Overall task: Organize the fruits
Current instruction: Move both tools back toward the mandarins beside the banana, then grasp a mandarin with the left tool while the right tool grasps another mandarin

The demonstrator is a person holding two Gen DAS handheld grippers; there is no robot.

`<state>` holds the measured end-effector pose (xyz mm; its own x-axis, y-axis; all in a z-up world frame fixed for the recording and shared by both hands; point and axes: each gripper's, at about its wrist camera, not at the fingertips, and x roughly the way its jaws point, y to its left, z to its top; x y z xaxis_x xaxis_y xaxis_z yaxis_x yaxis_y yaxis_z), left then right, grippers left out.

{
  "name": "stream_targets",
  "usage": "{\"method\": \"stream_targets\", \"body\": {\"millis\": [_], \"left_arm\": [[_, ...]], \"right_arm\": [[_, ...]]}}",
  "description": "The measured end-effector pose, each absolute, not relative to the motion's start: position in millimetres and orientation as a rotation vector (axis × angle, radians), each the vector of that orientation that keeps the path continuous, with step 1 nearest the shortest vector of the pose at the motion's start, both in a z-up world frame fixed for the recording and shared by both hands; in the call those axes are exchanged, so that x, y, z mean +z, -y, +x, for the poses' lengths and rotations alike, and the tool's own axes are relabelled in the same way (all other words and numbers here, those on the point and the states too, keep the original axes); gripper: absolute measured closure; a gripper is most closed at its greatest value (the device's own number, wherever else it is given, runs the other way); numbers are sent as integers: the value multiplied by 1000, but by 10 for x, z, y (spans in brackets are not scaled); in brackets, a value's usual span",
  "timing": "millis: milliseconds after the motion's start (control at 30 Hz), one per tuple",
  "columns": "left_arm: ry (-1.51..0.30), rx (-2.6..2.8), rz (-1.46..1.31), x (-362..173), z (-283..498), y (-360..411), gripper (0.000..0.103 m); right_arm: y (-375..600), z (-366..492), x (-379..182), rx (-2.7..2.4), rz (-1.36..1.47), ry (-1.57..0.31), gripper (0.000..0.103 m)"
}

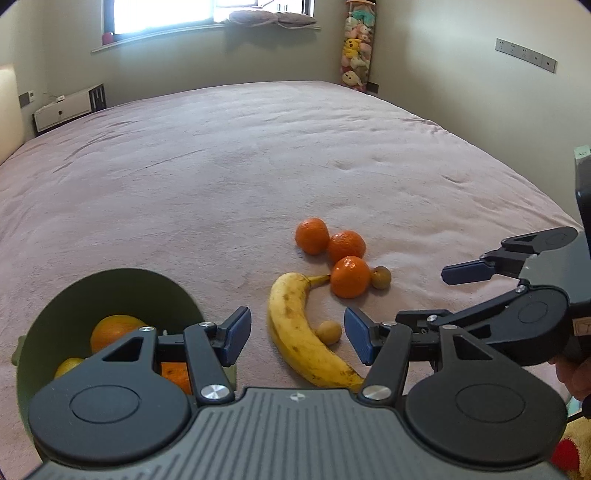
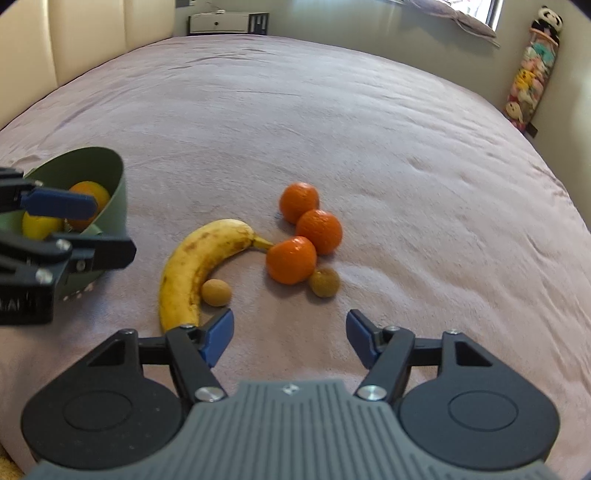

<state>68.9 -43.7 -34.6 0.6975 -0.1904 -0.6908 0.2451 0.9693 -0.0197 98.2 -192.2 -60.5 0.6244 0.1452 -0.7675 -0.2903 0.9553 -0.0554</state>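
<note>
A spotted banana (image 1: pixel 301 332) (image 2: pixel 197 267) lies on the pink bed cover, with three oranges (image 1: pixel 349 277) (image 2: pixel 291 260) beyond its stem. A small tan fruit (image 1: pixel 328 332) (image 2: pixel 217 292) sits in the banana's curve, and a small brownish-green fruit (image 1: pixel 381 277) (image 2: pixel 324 282) touches the nearest orange. A green bowl (image 1: pixel 44 325) (image 2: pixel 110 210) at the left holds an orange and a yellow fruit. My left gripper (image 1: pixel 297 334) is open, just above the banana. My right gripper (image 2: pixel 290 336) is open and empty, short of the fruits; it also shows in the left wrist view (image 1: pixel 432 295).
The pink bed (image 1: pixel 221 166) stretches far ahead and to both sides. A headboard (image 2: pixel 92 33) stands at the far left, a white cabinet (image 1: pixel 62 110) beyond the bed, and a column of plush toys (image 1: pixel 356 48) in the corner.
</note>
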Motion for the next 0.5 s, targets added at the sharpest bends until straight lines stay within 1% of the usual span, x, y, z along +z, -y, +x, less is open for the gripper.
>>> {"method": "stream_targets", "body": {"millis": [233, 400, 500], "left_arm": [[-777, -271, 95, -431, 778, 608, 36], [-804, -295, 61, -446, 948, 655, 40], [-813, -316, 57, -500, 1065, 732, 40]], "right_arm": [[2056, 1162, -640, 220, -91, -879, 50], [2132, 1281, -593, 200, -93, -860, 52], [2225, 1350, -548, 186, -67, -848, 52]]}}
